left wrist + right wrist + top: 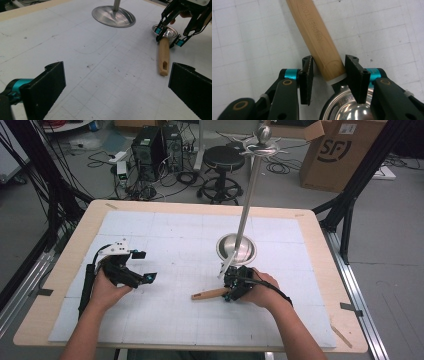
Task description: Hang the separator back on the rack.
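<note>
A ladle lies on the white mat, with its wooden handle (210, 294) (163, 56) (319, 42) pointing left and its small steel bowl (166, 31) (347, 110) under my right gripper. My right gripper (231, 287) (170, 40) (328, 61) points down over the handle's bowl end. Its jaws straddle the handle: one pad sits against the wood and a thin gap shows at the other. My left gripper (145, 266) (116, 75) rests at the left of the mat, open wide, with nothing between its jaws.
A steel stand rises just behind my right hand, with a round base (236, 249) (113, 16), a tall pole and hooks at the top (262, 145). The gridded mat (165, 225) covers most of the wooden table. A stool, computers and a cardboard box stand on the floor beyond.
</note>
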Motion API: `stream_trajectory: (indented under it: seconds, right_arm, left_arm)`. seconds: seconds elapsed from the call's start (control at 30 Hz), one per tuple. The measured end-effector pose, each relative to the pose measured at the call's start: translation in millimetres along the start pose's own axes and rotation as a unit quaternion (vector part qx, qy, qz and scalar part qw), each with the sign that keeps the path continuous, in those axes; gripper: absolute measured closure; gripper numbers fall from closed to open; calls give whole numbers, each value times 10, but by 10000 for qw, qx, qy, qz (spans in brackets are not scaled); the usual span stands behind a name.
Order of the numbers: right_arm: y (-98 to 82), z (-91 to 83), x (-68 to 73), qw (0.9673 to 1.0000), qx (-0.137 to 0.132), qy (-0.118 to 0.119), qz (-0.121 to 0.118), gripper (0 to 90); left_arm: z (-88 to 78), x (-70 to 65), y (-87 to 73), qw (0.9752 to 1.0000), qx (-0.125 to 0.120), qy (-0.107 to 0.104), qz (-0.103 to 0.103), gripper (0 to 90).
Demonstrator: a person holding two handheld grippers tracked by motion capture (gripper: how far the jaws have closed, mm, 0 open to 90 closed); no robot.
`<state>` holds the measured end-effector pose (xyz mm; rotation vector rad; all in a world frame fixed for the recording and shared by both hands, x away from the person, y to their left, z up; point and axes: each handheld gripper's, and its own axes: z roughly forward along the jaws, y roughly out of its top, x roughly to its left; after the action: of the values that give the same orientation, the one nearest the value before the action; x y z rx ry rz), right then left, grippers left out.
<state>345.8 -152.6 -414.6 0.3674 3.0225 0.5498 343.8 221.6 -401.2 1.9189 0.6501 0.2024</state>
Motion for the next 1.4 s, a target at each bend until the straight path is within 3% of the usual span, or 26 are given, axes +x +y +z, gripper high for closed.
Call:
stream_trajectory:
  seconds: [0.17, 0.37, 0.53, 0.97, 1.27, 1.4]
  right_arm:
    - [5, -12, 27, 10000, 16, 5, 9, 655]
    - [10, -22, 32, 10000, 31, 73, 30, 657]
    - [44, -4, 38, 9997, 212, 49, 86, 653]
    - [51, -21, 54, 9998, 175, -42, -3, 692]
    - [28, -229, 112, 9982, -557, -200, -26, 693]
    - [-27, -338, 99, 9944, -1047, -170, -3, 692]
  left_arm:
    - [-7, -15, 4, 10000, 20, -1, 28, 17]
    - [-18, 1, 0, 10000, 27, 21, 13, 17]
    - [-7, -14, 0, 10000, 52, 8, 23, 17]
    - [-30, -18, 10, 10000, -5, 7, 33, 17]
    - [-45, -2, 7, 10000, -34, 54, -2, 17]
    - [-45, -4, 7, 10000, -18, 38, 10, 17]
